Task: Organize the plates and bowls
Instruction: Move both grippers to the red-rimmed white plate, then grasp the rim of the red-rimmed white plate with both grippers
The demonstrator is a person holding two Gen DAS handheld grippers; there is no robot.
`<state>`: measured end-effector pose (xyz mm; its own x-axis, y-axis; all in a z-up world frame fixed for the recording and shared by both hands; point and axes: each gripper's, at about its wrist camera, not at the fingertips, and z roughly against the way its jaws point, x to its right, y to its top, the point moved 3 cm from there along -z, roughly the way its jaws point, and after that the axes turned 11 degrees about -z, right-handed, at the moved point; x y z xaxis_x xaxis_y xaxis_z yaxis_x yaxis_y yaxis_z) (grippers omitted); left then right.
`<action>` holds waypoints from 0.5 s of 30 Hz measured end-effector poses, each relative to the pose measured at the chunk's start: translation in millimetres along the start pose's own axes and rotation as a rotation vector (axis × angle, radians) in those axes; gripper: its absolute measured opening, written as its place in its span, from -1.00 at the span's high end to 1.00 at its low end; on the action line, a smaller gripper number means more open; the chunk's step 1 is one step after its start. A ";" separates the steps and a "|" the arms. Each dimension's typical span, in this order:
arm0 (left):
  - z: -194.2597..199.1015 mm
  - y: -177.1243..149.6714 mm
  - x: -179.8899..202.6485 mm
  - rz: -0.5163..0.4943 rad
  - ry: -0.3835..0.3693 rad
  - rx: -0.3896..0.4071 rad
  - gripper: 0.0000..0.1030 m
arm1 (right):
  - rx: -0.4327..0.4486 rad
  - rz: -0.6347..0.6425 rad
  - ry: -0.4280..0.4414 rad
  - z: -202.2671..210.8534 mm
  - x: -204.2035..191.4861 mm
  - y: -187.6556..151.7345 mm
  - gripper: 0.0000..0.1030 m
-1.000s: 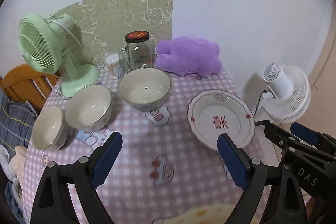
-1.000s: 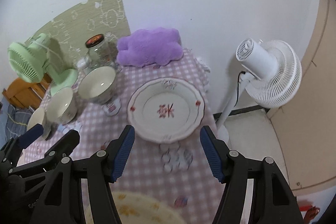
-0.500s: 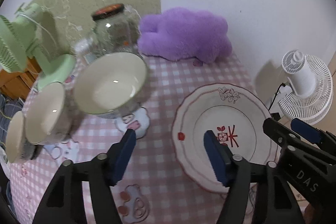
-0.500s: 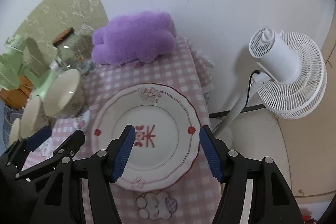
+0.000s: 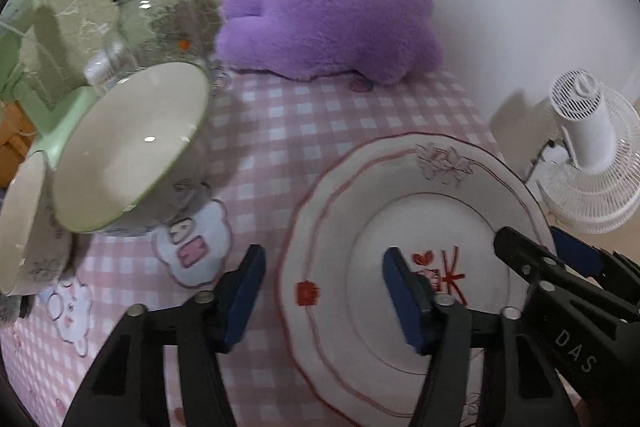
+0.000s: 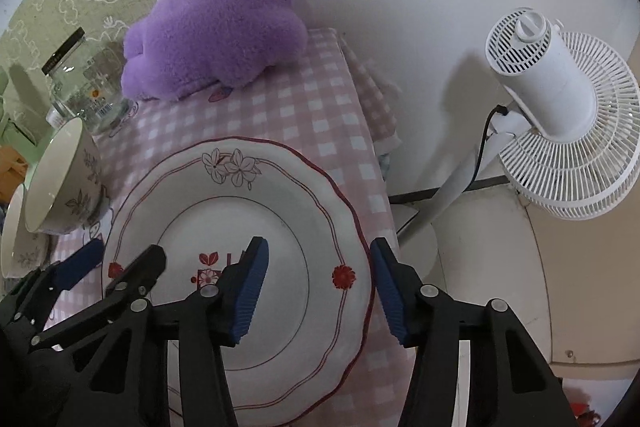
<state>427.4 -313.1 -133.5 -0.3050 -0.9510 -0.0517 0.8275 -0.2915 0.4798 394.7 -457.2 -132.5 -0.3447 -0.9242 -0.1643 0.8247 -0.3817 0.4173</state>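
Both grippers, left gripper [image 5: 324, 295] and right gripper [image 6: 318, 283], are lowered half-open over opposite rims of the plate [image 6: 240, 187], jaws closing, nothing pinched yet. Glazed ceramic is judged stiff, slippery, breakable; the raised rim on the checked tablecloth [image 5: 320, 115] is best gripped.

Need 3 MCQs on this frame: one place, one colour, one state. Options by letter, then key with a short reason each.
1. Where does the white scalloped red-trimmed plate lie?
A. on the pink checked tablecloth
B. inside a bowl
C. on the floor

2. What colour is the plush cushion by the wall?
A. green
B. purple
C. white

3. How does the right gripper stand to the plate's right rim?
A. clamped on a bowl
B. far from the plate
C. rim between its closing jaws, pads not pressing

Key: 1 A, checked cloth shows all around the plate. 2 B, purple fleece. 3 C, gaps at both pads.
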 end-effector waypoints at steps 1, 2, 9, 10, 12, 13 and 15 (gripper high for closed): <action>-1.1 -0.5 2.9 -0.014 0.005 -0.004 -0.04 | 0.001 0.001 -0.001 -0.3 -0.1 0.0 -0.06; -1.8 -0.4 3.7 -0.020 0.013 -0.002 -0.04 | 0.005 0.005 -0.009 -0.1 -0.5 -0.4 -0.05; 6.2 -5.7 -6.2 -0.013 0.011 -0.001 -0.04 | -0.001 0.006 -0.011 4.2 -4.9 -5.0 -0.03; 8.2 -9.5 -8.7 -0.019 0.015 -0.008 -0.04 | -0.008 0.003 -0.007 5.2 -6.0 -7.4 -0.03; 12.8 -16.6 -13.9 -0.017 0.019 -0.017 -0.04 | -0.016 0.005 -0.007 8.0 -10.8 -14.2 -0.03; 15.6 -21.3 -17.6 -0.009 0.020 -0.021 -0.04 | -0.018 0.008 -0.007 10.0 -13.6 -17.6 -0.03; 22.0 -32.6 -25.2 0.003 0.026 -0.031 -0.04 | -0.033 0.014 0.001 14.4 -20.9 -26.2 -0.03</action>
<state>397.8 -277.3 -128.5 -0.2902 -0.9542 -0.0732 0.8427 -0.2911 0.4529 373.8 -427.8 -127.1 -0.3325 -0.9294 -0.1600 0.8438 -0.3690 0.3896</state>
